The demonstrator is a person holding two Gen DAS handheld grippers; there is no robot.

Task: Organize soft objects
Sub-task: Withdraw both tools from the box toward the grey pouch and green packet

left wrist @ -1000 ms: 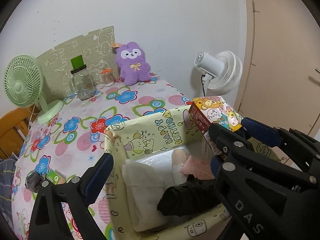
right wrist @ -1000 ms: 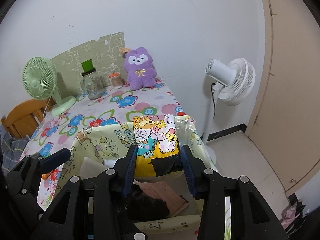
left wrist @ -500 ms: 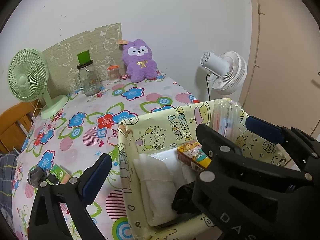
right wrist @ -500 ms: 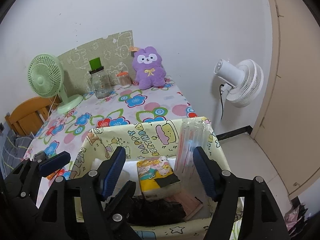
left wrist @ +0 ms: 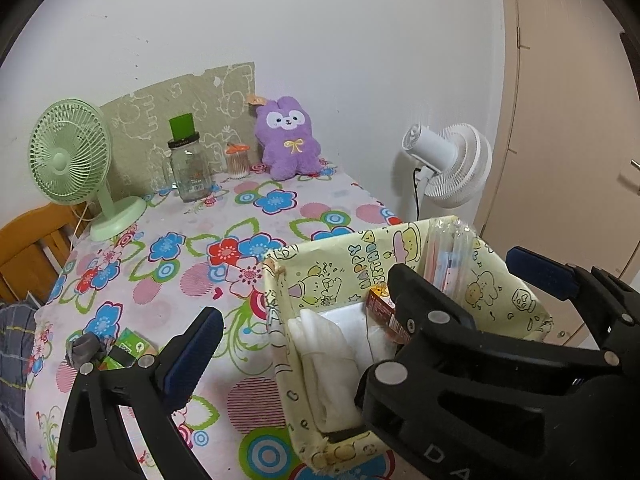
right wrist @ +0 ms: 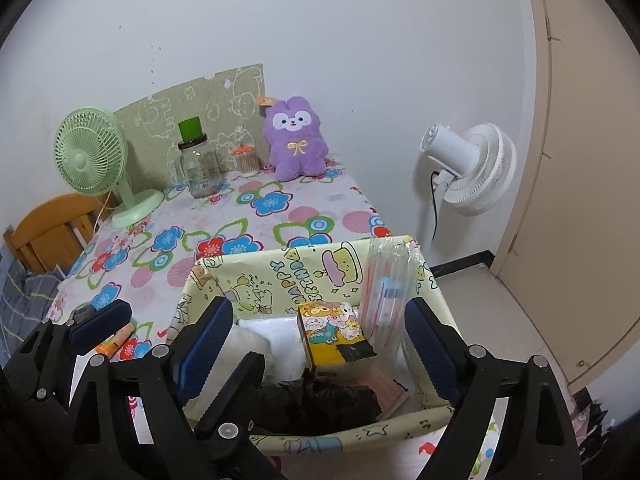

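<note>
Hovering above the pale yellow cartoon-print fabric bin point(right wrist: 256, 276) at the flowered surface's point(right wrist: 224, 224) near right edge, the right tool point(right wrist: 320, 340) has just spread apart, empty; the yellow cartoon-printed tissue pack point(right wrist: 332, 332) it carried now lies inside, so that item looks stowed. The left tool point(left wrist: 360, 308) stands open too.

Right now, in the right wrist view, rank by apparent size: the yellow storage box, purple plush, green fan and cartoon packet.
1. yellow storage box, though it is also nearest the camera.
2. green fan.
3. purple plush.
4. cartoon packet, despite being nearer than the fan and plush.
</note>
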